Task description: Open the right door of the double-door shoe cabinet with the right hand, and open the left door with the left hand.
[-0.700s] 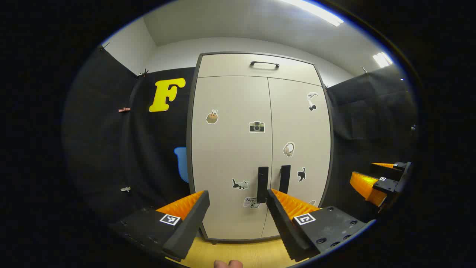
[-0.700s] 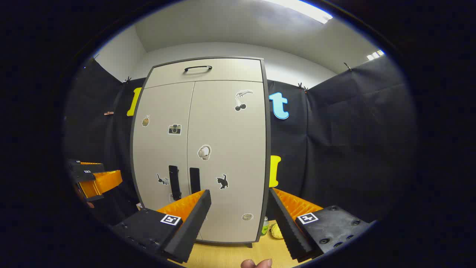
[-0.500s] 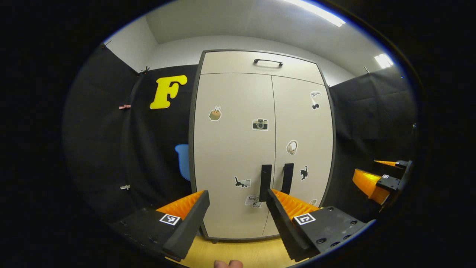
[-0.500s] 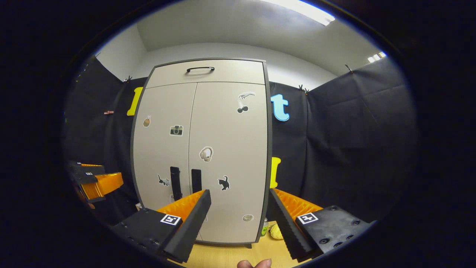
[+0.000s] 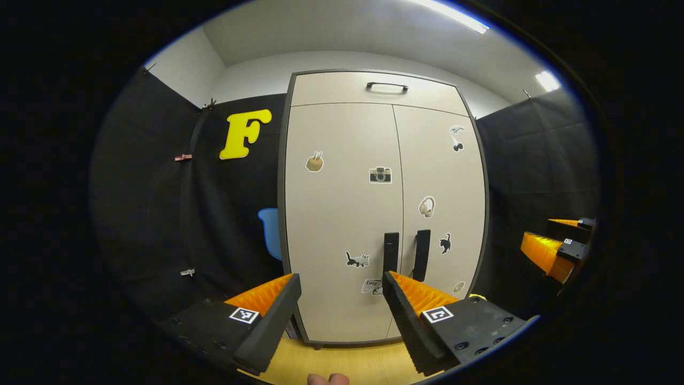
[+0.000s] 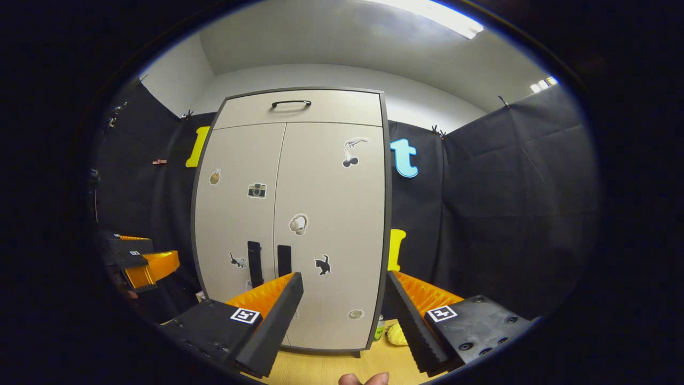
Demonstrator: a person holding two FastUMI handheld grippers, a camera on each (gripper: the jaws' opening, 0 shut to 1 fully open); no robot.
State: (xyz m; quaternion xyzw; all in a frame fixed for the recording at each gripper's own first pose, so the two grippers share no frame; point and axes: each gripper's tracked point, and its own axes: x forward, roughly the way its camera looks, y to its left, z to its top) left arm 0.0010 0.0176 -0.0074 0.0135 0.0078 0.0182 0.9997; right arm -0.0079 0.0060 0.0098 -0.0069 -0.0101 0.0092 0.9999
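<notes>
both doors of the shoe cabinet [image 5: 385, 214] are shut, ahead of the grippers. approach step: right gripper [image 6: 342, 291] and left gripper [image 5: 342, 291] hold jaws wide and empty. next, the right one must reach the right handle [image 6: 284, 260], well apart.

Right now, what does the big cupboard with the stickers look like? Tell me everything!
The shoe cabinet is tall, pale beige with a dark frame, and stands upright on the wooden floor against the black cloth. Both doors are shut. Two dark upright handles sit side by side by the middle seam, low down. A top panel carries a curved dark handle. Stickers dot the doors: camera, cats, headphones, cherries. Nothing touches the doors.
</notes>
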